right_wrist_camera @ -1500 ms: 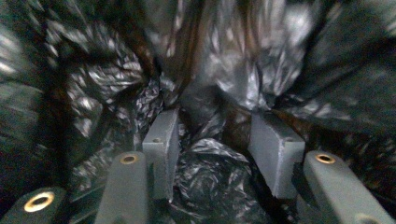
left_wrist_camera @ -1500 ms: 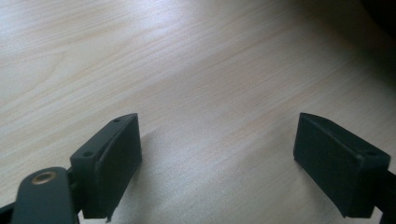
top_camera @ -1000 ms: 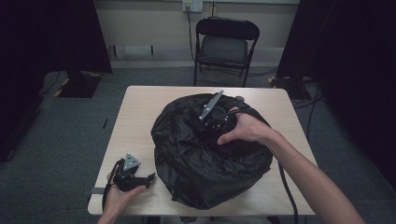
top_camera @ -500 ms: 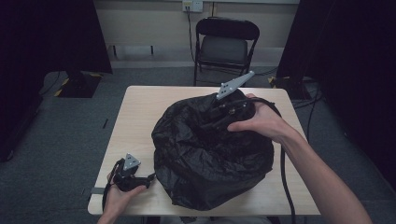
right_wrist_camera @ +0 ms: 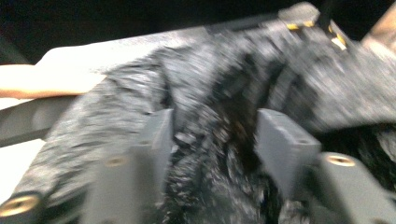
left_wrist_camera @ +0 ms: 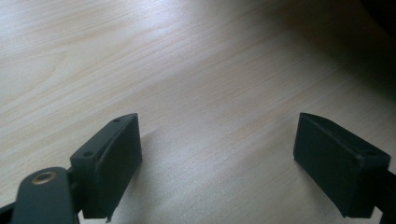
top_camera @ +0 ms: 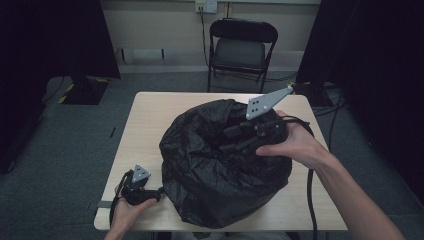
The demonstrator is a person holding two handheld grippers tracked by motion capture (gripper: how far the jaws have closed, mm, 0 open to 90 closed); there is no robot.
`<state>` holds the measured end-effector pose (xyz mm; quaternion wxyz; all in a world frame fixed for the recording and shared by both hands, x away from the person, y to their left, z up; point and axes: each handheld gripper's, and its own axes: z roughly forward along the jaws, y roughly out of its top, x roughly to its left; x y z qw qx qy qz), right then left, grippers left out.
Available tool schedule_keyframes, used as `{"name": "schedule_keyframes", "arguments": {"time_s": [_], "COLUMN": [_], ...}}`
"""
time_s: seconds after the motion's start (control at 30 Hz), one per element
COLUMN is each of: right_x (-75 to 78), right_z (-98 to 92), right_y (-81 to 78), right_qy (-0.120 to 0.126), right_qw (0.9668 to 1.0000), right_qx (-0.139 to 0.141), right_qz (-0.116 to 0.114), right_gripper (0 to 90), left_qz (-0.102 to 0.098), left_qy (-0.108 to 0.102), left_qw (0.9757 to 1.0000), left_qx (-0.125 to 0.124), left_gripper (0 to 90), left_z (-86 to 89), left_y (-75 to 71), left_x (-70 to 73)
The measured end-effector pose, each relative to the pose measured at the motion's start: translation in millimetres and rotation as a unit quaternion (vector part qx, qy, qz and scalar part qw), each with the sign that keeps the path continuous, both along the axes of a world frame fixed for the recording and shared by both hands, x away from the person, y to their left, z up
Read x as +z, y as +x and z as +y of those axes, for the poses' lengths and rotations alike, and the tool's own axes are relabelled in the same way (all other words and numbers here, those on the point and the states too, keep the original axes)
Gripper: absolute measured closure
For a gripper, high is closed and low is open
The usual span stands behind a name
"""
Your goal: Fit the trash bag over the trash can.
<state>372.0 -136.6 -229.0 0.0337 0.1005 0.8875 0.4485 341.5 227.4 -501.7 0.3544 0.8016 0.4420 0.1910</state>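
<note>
A large crumpled black plastic bag [top_camera: 220,175] covers the middle of the light wooden table [top_camera: 145,115]. My right gripper [top_camera: 231,140] is held over the bag's far right part, pointing left. In the right gripper view its jaws [right_wrist_camera: 215,140] have just been closing and hold a bunched fold of the bag's film [right_wrist_camera: 140,88]; the picture is blurred. My left gripper [top_camera: 155,192] rests near the table's front left corner, pointing at the bag's edge. Its jaws [left_wrist_camera: 217,158] stand wide open over bare wood.
A black folding chair [top_camera: 240,50] stands behind the table. The right gripper's cable [top_camera: 311,200] runs along the table's right side to the front edge. Dark curtains hang on both sides, with grey carpet around.
The right hand has risen and moved toward the back right, and the bag's far side has lifted with it. The left hand has kept still.
</note>
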Motion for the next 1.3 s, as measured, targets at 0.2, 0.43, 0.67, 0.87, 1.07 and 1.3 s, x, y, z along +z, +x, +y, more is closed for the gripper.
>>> {"name": "schedule_keyframes", "arguments": {"time_s": [0.2, 0.43, 0.67, 0.87, 1.07, 1.3], "right_x": [2.9, -22.0, -58.8, -73.4, -90.1, -68.4], "right_z": [10.7, 35.8, 54.9, 61.8, 65.4, 63.6], "right_y": [-16.1, -18.8, -12.8, -12.3, -14.3, -6.1], "right_qy": [0.020, -0.055, -0.160, -0.234, -0.300, -0.225], "right_qw": [0.9956, 0.9899, 0.9755, 0.9596, 0.9396, 0.9676], "right_qx": [0.088, 0.130, 0.150, 0.155, 0.163, 0.113], "right_qz": [-0.023, -0.007, 0.014, 0.018, 0.022, 0.011], "right_gripper": [74.2, 73.9, 72.6, 68.0, 61.5, 43.7], "left_qz": [0.000, 0.000, 0.000, 0.000, 0.000, 0.000], "left_qy": [0.000, -0.001, -0.001, 0.000, -0.001, -0.001], "left_qw": [1.0000, 1.0000, 1.0000, 1.0000, 1.0000, 1.0000], "left_qx": [0.000, 0.000, 0.000, 0.000, 0.000, 0.000], "left_gripper": [14.7, 14.7, 14.7, 14.7, 14.7, 14.7], "left_z": [0.0, -0.1, 0.0, 0.0, 0.0, 0.0], "left_y": [0.0, 0.0, 0.0, 0.0, 0.0, 0.1], "left_x": [0.0, 0.0, 0.0, 0.0, -0.1, 0.0]}}
